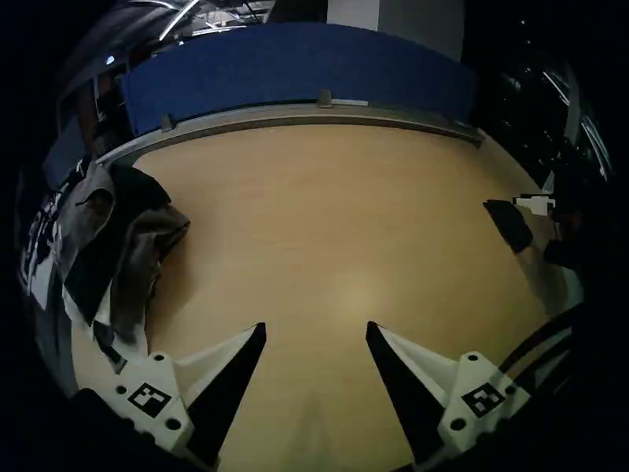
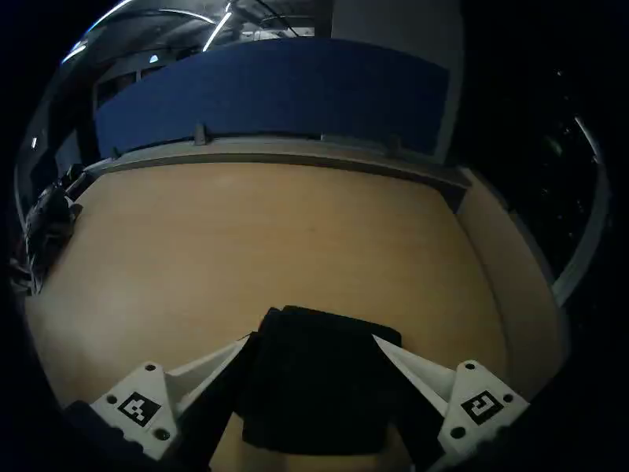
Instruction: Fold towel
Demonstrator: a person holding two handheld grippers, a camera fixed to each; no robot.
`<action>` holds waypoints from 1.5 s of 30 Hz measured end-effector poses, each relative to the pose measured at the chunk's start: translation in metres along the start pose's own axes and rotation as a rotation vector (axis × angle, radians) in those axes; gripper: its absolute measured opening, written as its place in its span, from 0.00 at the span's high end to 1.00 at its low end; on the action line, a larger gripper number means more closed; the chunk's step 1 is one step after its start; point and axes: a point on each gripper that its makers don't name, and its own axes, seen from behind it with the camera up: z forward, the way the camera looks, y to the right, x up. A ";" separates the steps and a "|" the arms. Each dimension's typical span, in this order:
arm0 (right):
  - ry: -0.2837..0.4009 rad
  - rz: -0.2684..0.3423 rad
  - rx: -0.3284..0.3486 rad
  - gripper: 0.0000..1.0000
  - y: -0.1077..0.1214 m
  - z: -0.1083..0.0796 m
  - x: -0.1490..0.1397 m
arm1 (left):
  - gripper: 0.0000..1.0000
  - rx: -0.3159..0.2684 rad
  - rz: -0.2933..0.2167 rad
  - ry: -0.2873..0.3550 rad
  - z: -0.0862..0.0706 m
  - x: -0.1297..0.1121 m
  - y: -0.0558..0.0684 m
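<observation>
A dark, folded towel (image 2: pixel 318 377) lies on the wooden table (image 2: pixel 259 236) between the fingers of my right gripper (image 2: pixel 314 340). The jaws stand wide apart on either side of it, and its edges hide the inner faces of both fingers. In the left gripper view the same towel (image 1: pixel 507 224) shows as a small dark shape at the far right, with a white part of the right gripper (image 1: pixel 535 203) just behind it. My left gripper (image 1: pixel 315 329) hovers open above bare table (image 1: pixel 330 220) with nothing between its fingers.
A heap of grey, black and white cloths (image 1: pixel 118 244) lies at the table's left edge, seen again as a dark heap (image 2: pixel 47 224) far left. A blue partition (image 1: pixel 299 67) with a grey rail runs along the table's far edge.
</observation>
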 end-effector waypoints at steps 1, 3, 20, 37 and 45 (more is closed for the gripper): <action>0.002 0.000 -0.002 0.00 -0.001 -0.003 0.001 | 0.06 -0.002 0.001 0.002 0.000 0.001 0.000; 0.008 0.001 -0.004 0.00 -0.003 -0.008 0.003 | 0.06 -0.005 0.003 0.007 -0.001 0.002 0.000; 0.252 0.055 0.068 0.00 -0.102 -0.079 0.053 | 0.06 -0.028 -0.043 0.162 -0.002 0.033 -0.017; 0.602 0.099 -0.018 0.00 -0.152 -0.143 0.122 | 0.06 0.019 -0.052 0.499 -0.022 0.112 -0.048; 0.660 0.111 -0.033 0.00 -0.163 -0.156 0.123 | 0.06 0.054 -0.093 0.664 -0.044 0.146 -0.066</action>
